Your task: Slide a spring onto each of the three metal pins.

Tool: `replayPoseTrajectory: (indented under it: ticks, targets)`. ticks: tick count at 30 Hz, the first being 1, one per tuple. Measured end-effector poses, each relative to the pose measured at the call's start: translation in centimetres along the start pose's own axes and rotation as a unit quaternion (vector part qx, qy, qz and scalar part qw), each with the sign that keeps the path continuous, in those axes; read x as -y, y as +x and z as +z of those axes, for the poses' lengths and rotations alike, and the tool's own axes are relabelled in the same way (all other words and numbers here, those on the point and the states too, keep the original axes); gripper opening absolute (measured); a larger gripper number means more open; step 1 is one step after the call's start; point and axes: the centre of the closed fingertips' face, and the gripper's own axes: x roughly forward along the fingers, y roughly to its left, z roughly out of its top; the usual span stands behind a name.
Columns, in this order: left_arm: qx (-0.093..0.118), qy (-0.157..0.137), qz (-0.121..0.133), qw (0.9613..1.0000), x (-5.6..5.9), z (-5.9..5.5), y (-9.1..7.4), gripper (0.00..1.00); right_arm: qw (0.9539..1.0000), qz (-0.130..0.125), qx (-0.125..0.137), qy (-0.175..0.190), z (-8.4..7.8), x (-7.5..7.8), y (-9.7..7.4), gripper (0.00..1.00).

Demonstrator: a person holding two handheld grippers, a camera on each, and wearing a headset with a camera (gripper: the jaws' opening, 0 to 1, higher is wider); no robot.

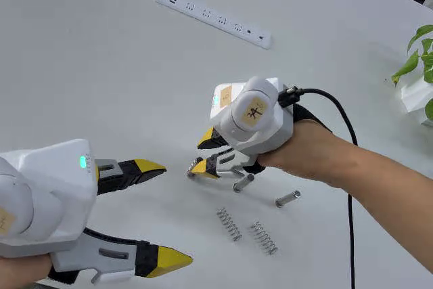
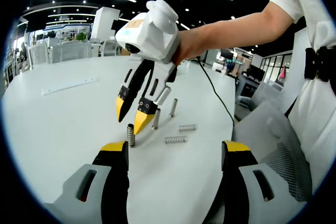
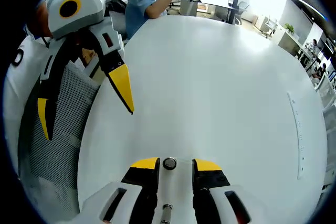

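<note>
table [image 1: 101,65]: white, flat.
left gripper [image 1: 177,212]: jaws wide apart, empty, facing the loose springs.
right gripper [image 1: 201,153]: jaws slightly apart, astride the sprung pin, gripping nothing i can see.
sprung pin [image 2: 130,135]: upright, under the right tips.
bare pins [image 2: 156,119]: two, upright, in a row beside it.
loose springs [image 1: 229,224]: two, flat, parallel, crosswise to the left jaws; likely the left's pick.

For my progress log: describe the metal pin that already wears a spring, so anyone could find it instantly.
On the white table, find the white right gripper with yellow-tipped jaws. Of three upright metal pins, the wanted pin stands at those tips. It alone has a wire coil around its shaft; the two neighbouring pins are bare.
</note>
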Motion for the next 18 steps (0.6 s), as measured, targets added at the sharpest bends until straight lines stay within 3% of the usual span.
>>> replayPoseTrajectory:
  ticks: [9, 18]
  targets:
    - [-0.017, 0.015, -0.009, 0.9997, 0.4, -0.2, -0.1, 0.7, 0.9976, -0.037, 0.045, 0.038, 0.3, 0.3, -2.6, 0.33]
    - [-0.041, 0.039, -0.022, 0.9981, 0.7, -0.4, -0.3, 0.69, 0.9864, -0.079, 0.107, 0.097, -0.5, -0.1, -6.1, 0.45]
